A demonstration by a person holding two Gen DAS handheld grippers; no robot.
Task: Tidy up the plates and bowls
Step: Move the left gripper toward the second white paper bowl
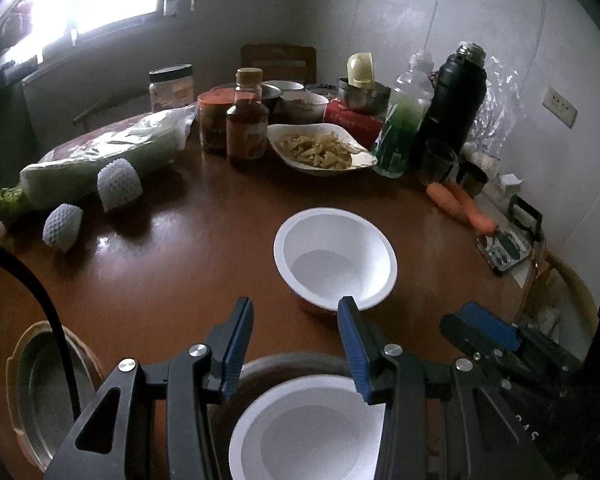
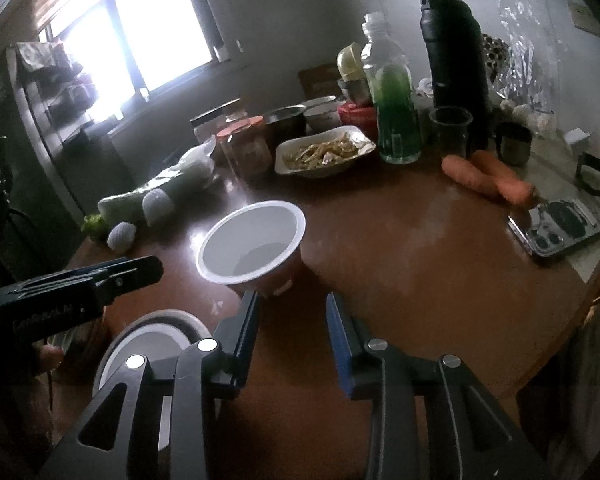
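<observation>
Both tongs stand spread with nothing between their blue pads. Left tongs [image 1: 296,344] hover above a white bowl [image 1: 312,432] that sits on a grey round plate [image 1: 260,364] at the near edge of the glossy brown wooden tabletop [image 1: 180,248]; the pads do not touch the bowl. Right tongs [image 2: 294,340] hang over bare tabletop, just behind a second white bowl with an orange outer wall [image 2: 252,240], which stands upright and empty near the middle of the tabletop. In the left wrist view this second bowl [image 1: 335,258] lies just beyond the left tongs' tips. A grey metal dish with a tan scalloped rim [image 1: 40,392] rests at the left edge, partly crossed by a black cable.

Farther back stand a white shallow dish of pale shredded food [image 1: 320,148], a brown sauce bottle [image 1: 247,120], a clear bottle of green liquid [image 1: 404,120] and a tall black flask [image 1: 456,96]. Two orange carrots [image 2: 488,178] lie to the right, near a silver flat device [image 2: 560,230]. A bagged green vegetable [image 1: 108,156] and two white foam nets [image 1: 118,184] lie to the left.
</observation>
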